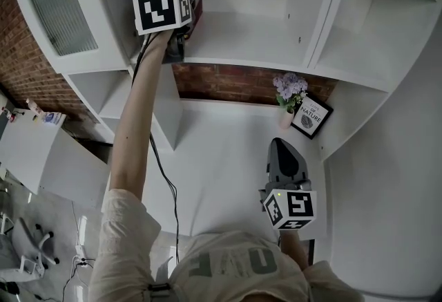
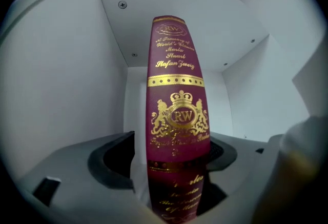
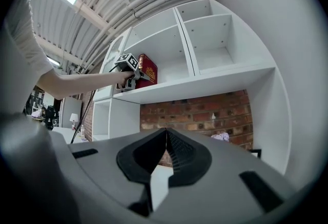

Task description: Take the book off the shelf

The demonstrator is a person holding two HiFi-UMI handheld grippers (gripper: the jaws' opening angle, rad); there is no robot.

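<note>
Ok, left tongs (image 2: 174,161) clamped on the spine of the book (image 2: 176,89), which stands upright between them on the shelf (image 1: 248,41). Right tongs (image 3: 165,141) pinched together, empty, well apart from the book.

A vase of purple flowers (image 1: 289,95) stands just beside a framed sign (image 1: 311,116) (leaning) before the brick wall (image 1: 228,83).

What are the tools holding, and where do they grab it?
The left tool grips the dark red, gold-printed book by its lower spine. The right tool holds nothing.
</note>
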